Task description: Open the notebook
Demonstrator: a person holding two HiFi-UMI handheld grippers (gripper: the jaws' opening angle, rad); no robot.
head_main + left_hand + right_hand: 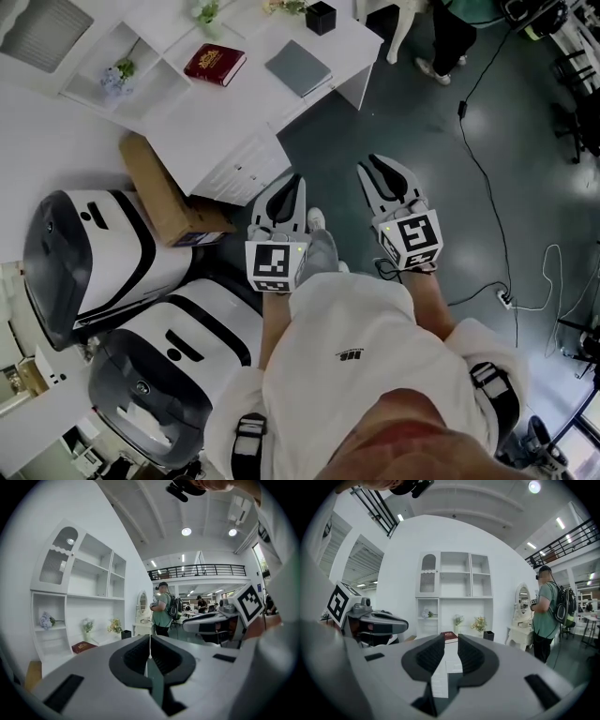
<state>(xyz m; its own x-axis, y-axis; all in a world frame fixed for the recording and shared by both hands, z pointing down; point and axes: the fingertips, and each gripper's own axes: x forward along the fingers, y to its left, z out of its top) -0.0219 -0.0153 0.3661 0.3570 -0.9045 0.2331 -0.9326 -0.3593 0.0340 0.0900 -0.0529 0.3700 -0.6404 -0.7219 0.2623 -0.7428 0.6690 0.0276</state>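
Head view: flat grey rectangular notebook (298,67), seemingly matte cover.

The left hand-held gripper (150,638) is seen with its jaws closed together and nothing held between them. Beyond it, a red book (84,646) is laid on the white tabletop (108,641) below a shelf unit (89,588). The right hand-held gripper (187,626) is seen at the right, and a person (163,609) is seen farther back.
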